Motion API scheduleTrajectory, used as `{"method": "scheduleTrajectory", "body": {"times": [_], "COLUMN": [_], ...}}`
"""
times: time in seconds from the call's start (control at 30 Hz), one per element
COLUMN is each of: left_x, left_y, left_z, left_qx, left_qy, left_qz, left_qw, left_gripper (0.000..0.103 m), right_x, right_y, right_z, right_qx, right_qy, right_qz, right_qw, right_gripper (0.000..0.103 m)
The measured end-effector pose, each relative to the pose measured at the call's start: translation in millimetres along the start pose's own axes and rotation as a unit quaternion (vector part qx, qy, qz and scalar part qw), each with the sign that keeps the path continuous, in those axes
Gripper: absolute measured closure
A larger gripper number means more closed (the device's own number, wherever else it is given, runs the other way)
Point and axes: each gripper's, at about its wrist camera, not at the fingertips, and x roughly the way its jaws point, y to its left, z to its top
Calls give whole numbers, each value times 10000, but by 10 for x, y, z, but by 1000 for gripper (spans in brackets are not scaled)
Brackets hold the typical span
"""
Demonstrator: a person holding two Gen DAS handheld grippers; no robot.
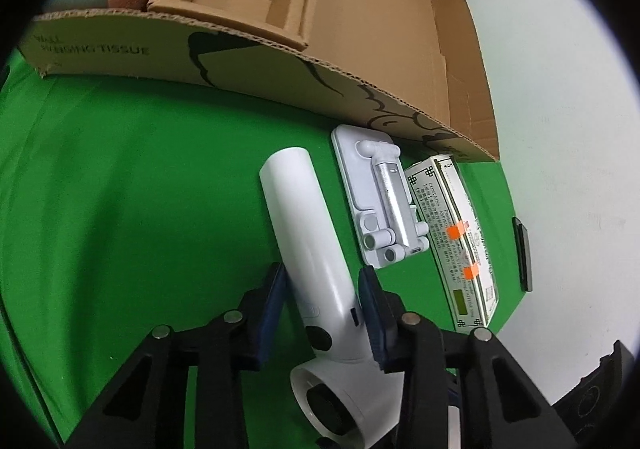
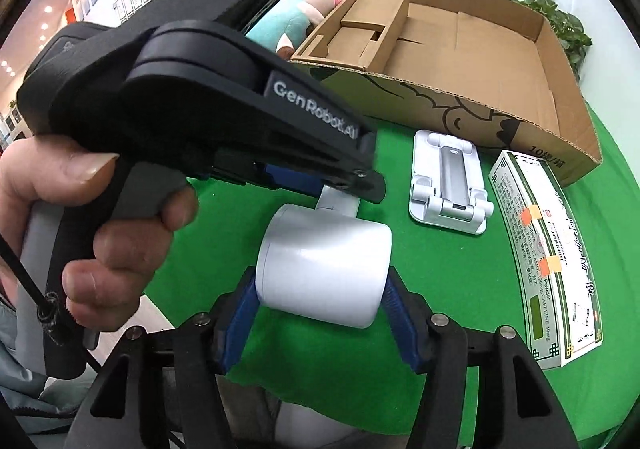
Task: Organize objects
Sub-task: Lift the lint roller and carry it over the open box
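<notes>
A white hand-held device with a long handle [image 1: 304,233] and a round head [image 2: 324,269] lies on the green cloth. My left gripper [image 1: 322,289] straddles its handle near the head, jaws close on both sides, the left pad slightly apart. My right gripper [image 2: 320,305] has its blue pads against both sides of the round head. A white folding phone stand [image 1: 380,205] [image 2: 450,181] and a green-edged medicine box [image 1: 456,237] [image 2: 548,253] lie to the right. An open cardboard box [image 1: 360,61] [image 2: 480,61] stands behind them.
A cardboard insert [image 2: 360,25] and a plush toy [image 2: 296,17] lie at the box's left end. A dark flat object [image 1: 523,253] lies on the white floor to the right. Plants [image 2: 568,25] stand behind the box. The left gripper's body [image 2: 200,121] fills the right wrist view's left.
</notes>
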Motion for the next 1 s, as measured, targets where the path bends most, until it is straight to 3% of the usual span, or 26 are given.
{"method": "scheduleTrajectory", "body": {"times": [0.3,0.7,1.0], "left_x": [-171,-533,-792], "left_y": [-74,-435,-876], "left_z": [-8,148,448], "left_qx": [43,703,1349], "left_qy": [-193,-641,-947], "left_qz": [43,265,363], "left_qw": [9998,9951,9857], "left_gripper": [69,71,71], "right_x": [-109,-372,-590], "right_y": [122,182,21], "right_z": [-9,75,358], "right_qx": [-189,-144,94], "right_qy": [-381,-1135,-1638], "right_qz": [-230,-479,-712], "right_qw": [9988,9923,9839], "right_gripper": [46,46,46]}}
